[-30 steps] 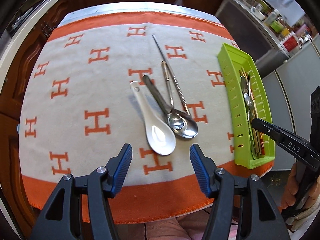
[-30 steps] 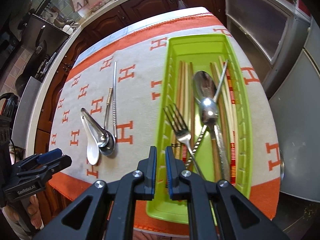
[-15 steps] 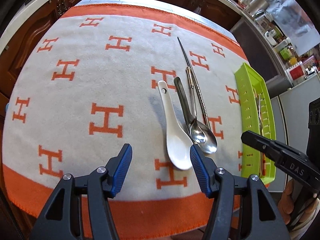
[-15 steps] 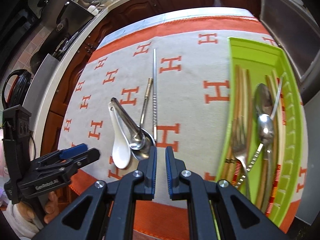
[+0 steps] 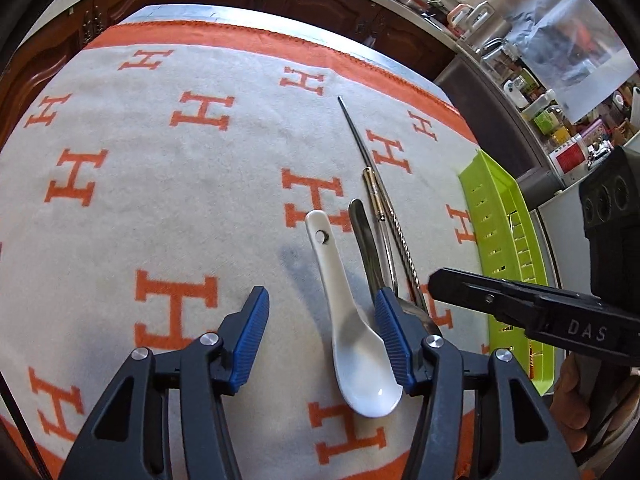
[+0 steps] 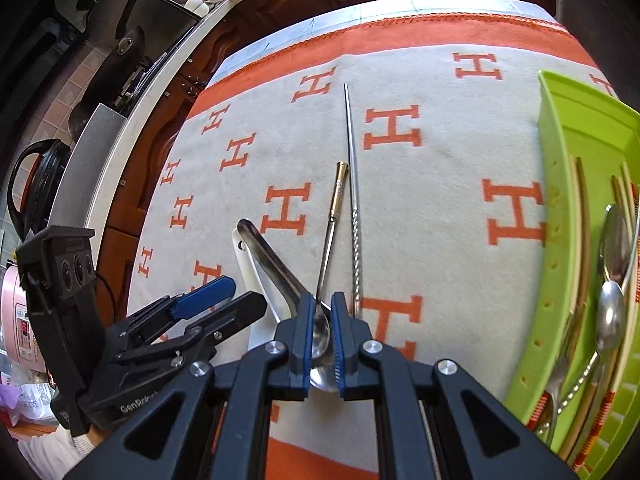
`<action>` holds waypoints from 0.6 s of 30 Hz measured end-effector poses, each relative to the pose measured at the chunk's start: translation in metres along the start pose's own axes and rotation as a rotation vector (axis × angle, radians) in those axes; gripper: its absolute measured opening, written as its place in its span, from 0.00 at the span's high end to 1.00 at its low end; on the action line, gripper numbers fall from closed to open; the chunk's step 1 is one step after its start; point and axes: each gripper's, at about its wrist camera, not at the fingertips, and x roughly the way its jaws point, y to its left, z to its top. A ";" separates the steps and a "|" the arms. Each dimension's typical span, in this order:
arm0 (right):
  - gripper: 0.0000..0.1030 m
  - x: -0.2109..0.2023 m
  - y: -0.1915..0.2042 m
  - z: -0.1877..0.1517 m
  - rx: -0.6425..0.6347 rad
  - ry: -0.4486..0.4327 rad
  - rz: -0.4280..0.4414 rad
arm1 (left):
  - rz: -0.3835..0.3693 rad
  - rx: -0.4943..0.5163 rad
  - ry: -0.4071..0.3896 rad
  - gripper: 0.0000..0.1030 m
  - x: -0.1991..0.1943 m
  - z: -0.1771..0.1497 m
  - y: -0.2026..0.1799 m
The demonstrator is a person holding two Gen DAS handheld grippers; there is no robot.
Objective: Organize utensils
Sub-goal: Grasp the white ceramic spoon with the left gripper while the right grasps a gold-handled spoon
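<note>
A white ceramic spoon [image 5: 352, 340] lies on the H-patterned cloth [image 5: 160, 200], its bowl between the fingers of my left gripper [image 5: 323, 336], close to the right pad. Those jaws are closing and do not press on it. Beside it lie a large metal spoon [image 6: 272, 256], a small gold-handled spoon [image 6: 338, 188] and a twisted metal stick [image 6: 351, 152]. My right gripper [image 6: 321, 332] hovers shut over the metal spoons' bowls and holds nothing. A green tray [image 6: 560, 200] on the right holds a fork, spoons and chopsticks. The white spoon's bowl is hidden in the right wrist view.
The cloth's orange border runs along the table's near and far edges. Dark wooden cabinets stand behind. A black kettle [image 6: 36, 184] and a pink cooker [image 6: 16, 320] sit off to the left. A person's hand [image 5: 576, 400] holds the right gripper.
My left gripper came down and closer to the white spoon, and its jaws narrowed a little. My right gripper swung left from over the green tray to over the metal spoons, still shut.
</note>
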 end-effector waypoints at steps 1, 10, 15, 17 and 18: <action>0.92 0.003 0.000 0.002 0.003 0.003 0.003 | 0.001 0.011 -0.005 0.54 0.001 0.001 0.000; 0.92 0.024 0.004 0.018 0.011 0.025 -0.025 | 0.005 0.079 0.011 0.70 0.010 0.007 -0.008; 0.92 0.034 0.008 0.020 -0.007 0.049 -0.084 | -0.015 0.069 0.016 0.70 0.012 0.005 -0.012; 0.92 0.036 0.012 0.021 -0.024 0.046 -0.112 | -0.031 0.055 0.023 0.75 0.012 0.004 -0.013; 0.92 0.037 0.015 0.021 -0.037 0.046 -0.132 | -0.034 0.053 0.031 0.84 0.014 0.003 -0.014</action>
